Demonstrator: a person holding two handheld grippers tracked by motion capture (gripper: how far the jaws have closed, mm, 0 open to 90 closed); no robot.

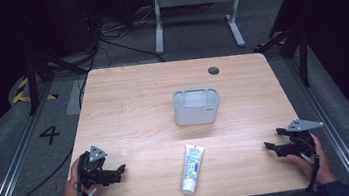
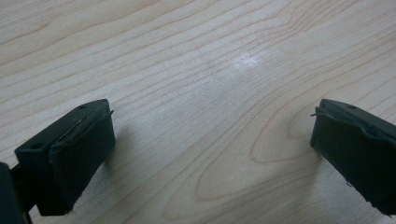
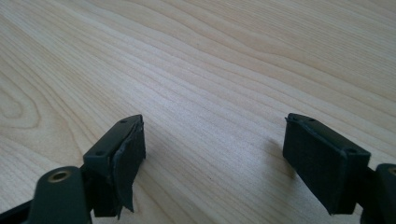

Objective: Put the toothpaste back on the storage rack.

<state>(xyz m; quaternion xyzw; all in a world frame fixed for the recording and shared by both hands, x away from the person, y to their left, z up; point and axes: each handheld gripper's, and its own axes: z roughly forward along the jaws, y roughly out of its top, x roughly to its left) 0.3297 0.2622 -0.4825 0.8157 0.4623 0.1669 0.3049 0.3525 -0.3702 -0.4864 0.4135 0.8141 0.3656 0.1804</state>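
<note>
A white toothpaste tube [image 1: 191, 168] lies on the wooden table [image 1: 133, 103] near the front edge, cap toward me. Behind it, near the middle, stands a pale grey divided holder [image 1: 196, 106]. My left gripper [image 1: 119, 172] rests at the front left corner, held by a hand, its jaws pointing right toward the tube. In the left gripper view the left gripper [image 2: 212, 140] is open over bare wood. My right gripper [image 1: 272, 144] sits at the front right edge, jaws pointing left. The right gripper [image 3: 212, 158] is open in its own view, with nothing between the pads.
A dark round grommet [image 1: 214, 70] sits near the table's far edge. Beyond the table stand a white desk frame [image 1: 197, 9] and loose cables [image 1: 114, 32] on the grey floor. A floor marking "4" [image 1: 49, 134] lies to the left.
</note>
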